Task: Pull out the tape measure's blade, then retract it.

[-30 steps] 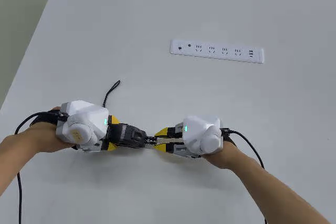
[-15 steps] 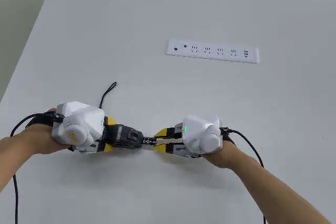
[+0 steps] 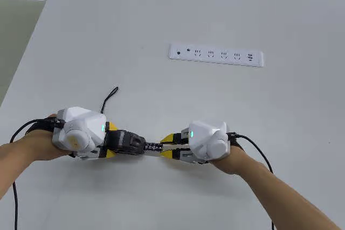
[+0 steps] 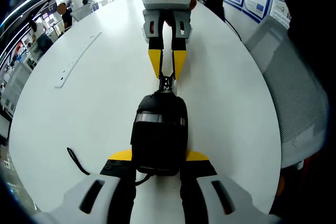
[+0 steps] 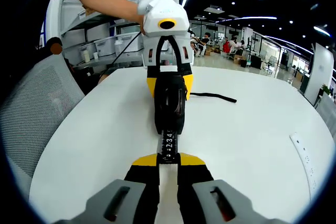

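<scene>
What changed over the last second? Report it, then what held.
The left gripper and right gripper drew slightly apart, so a little more blade shows beyond the tape measure case. Unchanged: left clamps the case, right pinches the blade end; the power strip lies where it was.

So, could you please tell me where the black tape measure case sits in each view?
Head view: black tape measure case, lower left of centre.
Left gripper view: case, centre.
Right gripper view: case, centre, beyond the numbered blade.
Shared landmark: white power strip.
</scene>
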{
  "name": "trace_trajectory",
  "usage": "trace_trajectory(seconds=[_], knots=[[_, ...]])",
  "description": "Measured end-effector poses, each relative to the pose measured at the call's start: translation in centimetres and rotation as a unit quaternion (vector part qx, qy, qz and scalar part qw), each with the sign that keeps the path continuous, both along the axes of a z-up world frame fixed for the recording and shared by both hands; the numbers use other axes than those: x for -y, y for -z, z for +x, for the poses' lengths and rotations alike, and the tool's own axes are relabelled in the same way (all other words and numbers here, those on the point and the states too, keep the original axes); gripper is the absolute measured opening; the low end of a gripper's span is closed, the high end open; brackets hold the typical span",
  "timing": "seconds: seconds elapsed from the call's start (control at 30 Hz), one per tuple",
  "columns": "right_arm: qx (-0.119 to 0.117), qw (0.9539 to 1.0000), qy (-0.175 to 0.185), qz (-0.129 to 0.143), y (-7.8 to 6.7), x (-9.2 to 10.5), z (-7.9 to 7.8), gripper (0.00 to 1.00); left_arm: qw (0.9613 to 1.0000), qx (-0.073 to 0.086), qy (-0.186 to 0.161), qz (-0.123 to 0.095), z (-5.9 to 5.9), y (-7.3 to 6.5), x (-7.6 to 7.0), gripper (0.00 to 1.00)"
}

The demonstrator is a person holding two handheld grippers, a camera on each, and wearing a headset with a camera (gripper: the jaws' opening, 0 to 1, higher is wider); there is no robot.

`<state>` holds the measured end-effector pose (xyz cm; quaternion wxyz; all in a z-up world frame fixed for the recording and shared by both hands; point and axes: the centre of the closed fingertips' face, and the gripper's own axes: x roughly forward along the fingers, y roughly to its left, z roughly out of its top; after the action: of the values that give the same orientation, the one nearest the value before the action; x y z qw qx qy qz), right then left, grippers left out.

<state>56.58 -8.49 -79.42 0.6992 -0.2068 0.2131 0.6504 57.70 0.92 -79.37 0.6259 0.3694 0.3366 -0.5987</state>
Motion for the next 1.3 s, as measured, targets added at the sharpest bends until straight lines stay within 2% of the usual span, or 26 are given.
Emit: trace_trajectory(seconds=[1.3], knots=[[-0.006,1.0,0.003,-0.005,-0.2,2.0,-0.4,0.1,1.0,-0.001,-0.003,0.004,0.0,0.1,-0.1,0.28]])
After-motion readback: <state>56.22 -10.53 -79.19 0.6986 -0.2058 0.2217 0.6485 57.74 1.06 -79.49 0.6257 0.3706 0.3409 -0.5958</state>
